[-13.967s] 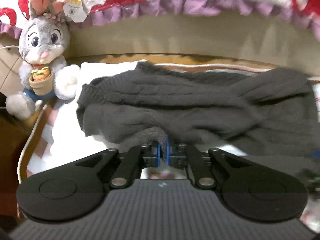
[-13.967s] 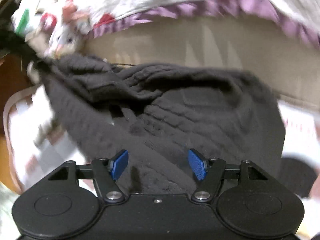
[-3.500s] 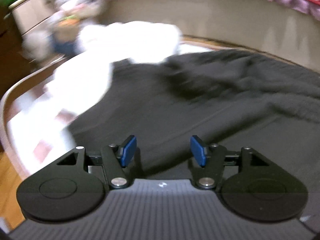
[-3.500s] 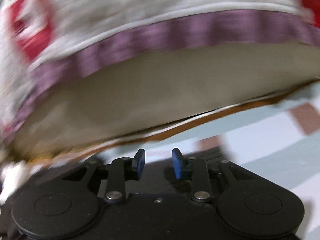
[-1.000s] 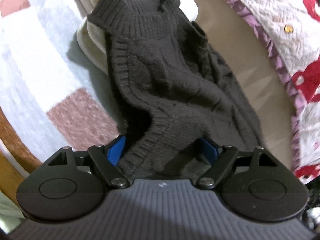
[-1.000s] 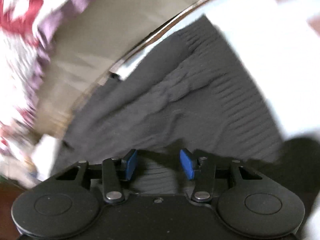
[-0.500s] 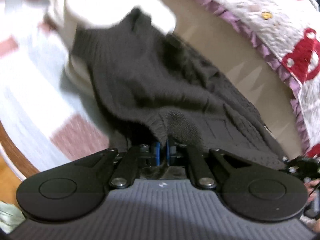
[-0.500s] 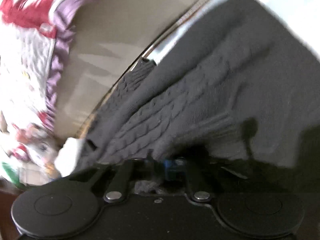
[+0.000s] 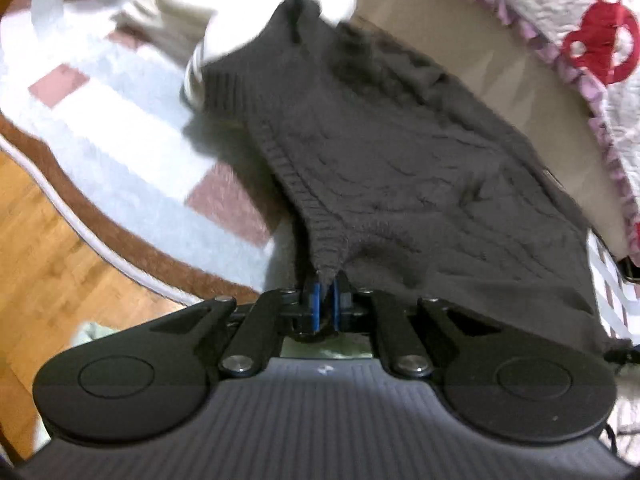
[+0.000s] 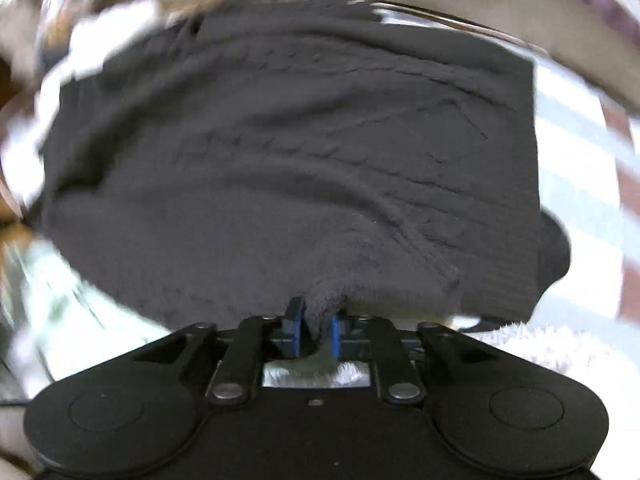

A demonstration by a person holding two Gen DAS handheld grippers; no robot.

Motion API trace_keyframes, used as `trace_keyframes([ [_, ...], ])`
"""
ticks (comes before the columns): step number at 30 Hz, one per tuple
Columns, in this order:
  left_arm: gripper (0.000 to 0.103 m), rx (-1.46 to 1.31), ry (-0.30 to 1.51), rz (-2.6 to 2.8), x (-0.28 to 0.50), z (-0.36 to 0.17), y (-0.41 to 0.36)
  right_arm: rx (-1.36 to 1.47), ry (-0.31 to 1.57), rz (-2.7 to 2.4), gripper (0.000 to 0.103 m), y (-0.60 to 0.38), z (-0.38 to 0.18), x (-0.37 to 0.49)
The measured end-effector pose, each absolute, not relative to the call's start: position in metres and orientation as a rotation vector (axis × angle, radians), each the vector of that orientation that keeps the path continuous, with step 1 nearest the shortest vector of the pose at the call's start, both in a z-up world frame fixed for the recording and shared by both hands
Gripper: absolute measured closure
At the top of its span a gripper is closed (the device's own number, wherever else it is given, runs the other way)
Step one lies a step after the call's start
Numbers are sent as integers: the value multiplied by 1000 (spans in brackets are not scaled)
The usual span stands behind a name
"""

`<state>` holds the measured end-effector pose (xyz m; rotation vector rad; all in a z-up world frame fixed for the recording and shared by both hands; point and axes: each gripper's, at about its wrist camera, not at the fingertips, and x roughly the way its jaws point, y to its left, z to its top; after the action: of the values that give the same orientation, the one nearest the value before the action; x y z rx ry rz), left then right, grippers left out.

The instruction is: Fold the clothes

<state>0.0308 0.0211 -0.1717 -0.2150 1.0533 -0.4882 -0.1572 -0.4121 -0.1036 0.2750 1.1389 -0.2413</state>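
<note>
**Sweater pinched at two edge points, lift in progress**

While both tools grip the dark cable-knit sweater (image 9: 400, 168), the garment lies partly raised off the checked bed cover (image 9: 132, 160), its far end draped over a pile of white clothing (image 9: 224, 8) near the bed's edge. A quilt with a purple frill (image 9: 560, 52) hangs beyond it, and wooden floor (image 9: 48, 280) shows below the bed rim.

Left tool (image 9: 326, 304): jaws together, clamped on a ribbed corner of the sweater, which rises to a peak at the blue pads. Right tool (image 10: 314, 332): jaws have just been opening a little, yet a fold of knit sits between them and the pads appear to press on it; the grip looks bulkier and less secure.

Handling, as judged: the knit is soft, thick and fairly heavy for cloth. It will sag and stretch between holds, and will not slip readily. The ribbed hem is the firmest place to take hold; a loose mid-panel fold may pull out.

Pose: both tools point steeply downward at the bed, wrists over the garment's near edge. The right wrist view is blurred, so finer detail cannot be told.
</note>
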Motion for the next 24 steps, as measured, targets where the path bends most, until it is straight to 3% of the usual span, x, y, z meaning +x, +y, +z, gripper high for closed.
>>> trace_keyframes([
  [2,97,-191,1044,-454,35,-173,18,148,1127,-269,66,-399,-92,-151],
  [8,98,-186,1023,-424,41,-167,24,8,848,-204,55,-383,-43,-120],
  [15,97,-157,1028,-414,34,-174,23,-65,876,198,51,-349,-106,-39],
  [19,77,-73,960,-470,26,-159,8,-155,945,293,51,-331,-150,-5],
  [24,62,20,848,-533,12,-139,-11,17,1121,370,46,-355,-173,-5],
])
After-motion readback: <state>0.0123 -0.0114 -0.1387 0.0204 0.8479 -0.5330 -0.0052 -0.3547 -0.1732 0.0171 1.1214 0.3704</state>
